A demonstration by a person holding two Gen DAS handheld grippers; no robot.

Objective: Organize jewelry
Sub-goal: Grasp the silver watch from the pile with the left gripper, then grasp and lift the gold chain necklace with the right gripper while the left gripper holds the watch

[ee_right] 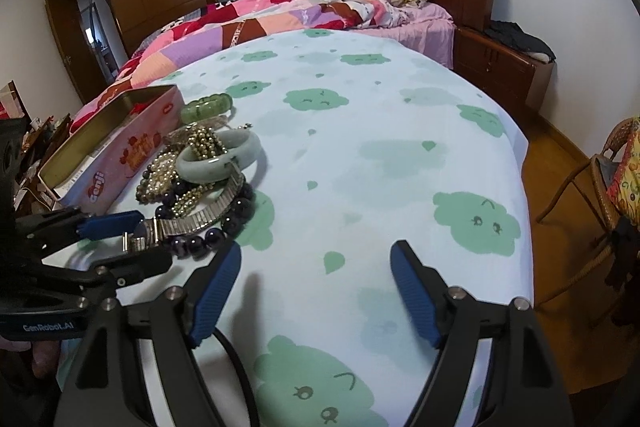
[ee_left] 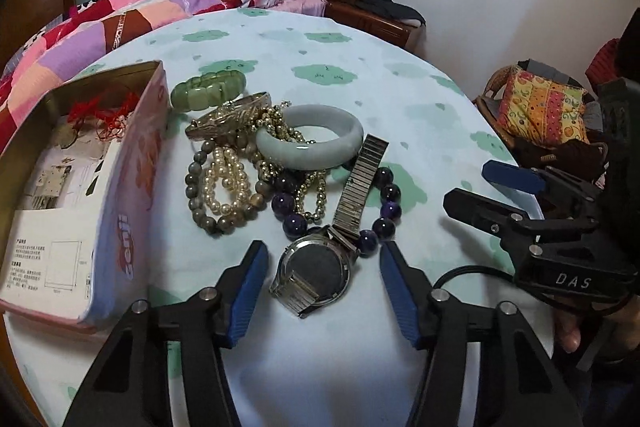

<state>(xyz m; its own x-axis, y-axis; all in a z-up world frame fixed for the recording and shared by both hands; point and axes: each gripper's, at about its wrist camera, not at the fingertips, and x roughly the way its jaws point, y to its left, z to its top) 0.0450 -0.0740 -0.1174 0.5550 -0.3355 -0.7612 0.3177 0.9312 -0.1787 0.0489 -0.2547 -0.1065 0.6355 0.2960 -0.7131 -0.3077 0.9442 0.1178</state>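
Your left gripper (ee_left: 324, 273) is spread wide, straddling the watch (ee_left: 314, 273) on the tabletop (ee_left: 420, 115). Jewelry pile (ee_left: 260, 155) sits beside the pink tin (ee_left: 120, 211). Your right gripper (ee_right: 316, 287) hangs released, holding nothing.
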